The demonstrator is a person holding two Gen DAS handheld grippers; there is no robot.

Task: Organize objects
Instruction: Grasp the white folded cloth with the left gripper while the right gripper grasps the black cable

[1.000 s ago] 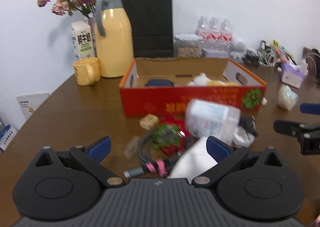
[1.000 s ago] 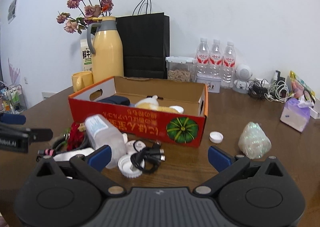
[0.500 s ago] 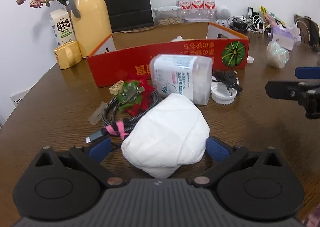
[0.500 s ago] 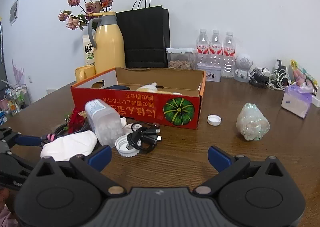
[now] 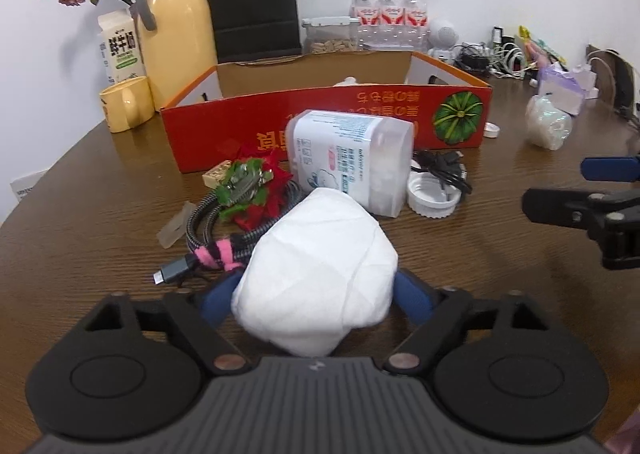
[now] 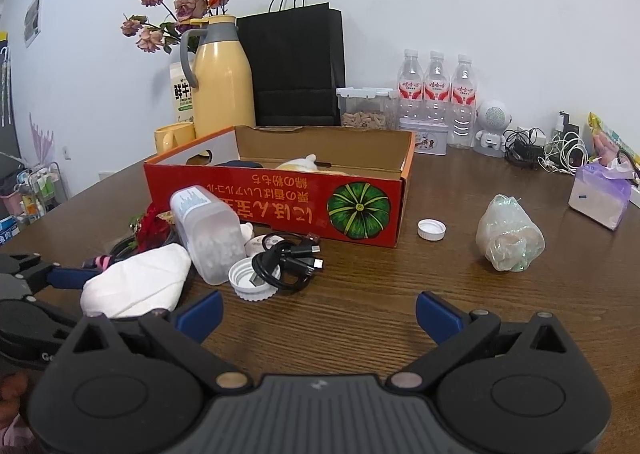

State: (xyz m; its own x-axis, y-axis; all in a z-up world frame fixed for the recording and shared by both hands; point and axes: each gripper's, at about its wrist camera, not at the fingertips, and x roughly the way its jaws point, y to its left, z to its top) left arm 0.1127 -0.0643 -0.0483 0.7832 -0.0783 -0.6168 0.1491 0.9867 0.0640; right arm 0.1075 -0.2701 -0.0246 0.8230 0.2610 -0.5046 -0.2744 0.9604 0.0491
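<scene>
My left gripper (image 5: 316, 296) is shut on a white crumpled tissue wad (image 5: 316, 278), its blue pads pressed on both sides; the wad also shows in the right wrist view (image 6: 136, 280). Beyond it lie a braided cable with a pink tie (image 5: 216, 250), a red and green flower trinket (image 5: 252, 190), a clear plastic jar on its side (image 5: 352, 158), its white lid (image 5: 432, 198) and a black cable (image 5: 440, 170). The open red cardboard box (image 5: 320, 122) stands behind. My right gripper (image 6: 318, 314) is open and empty over bare table, right of the pile.
A yellow thermos (image 6: 224, 82), yellow mug (image 5: 126, 104), milk carton (image 5: 120, 46), black paper bag (image 6: 296, 66) and water bottles (image 6: 436, 86) line the back. A plastic-wrapped bundle (image 6: 510, 234), a bottle cap (image 6: 431, 229) and a purple tissue pack (image 6: 600, 194) lie right.
My left gripper moved in on the tissue wad and closed on it. My right gripper drew back slightly and stayed open.
</scene>
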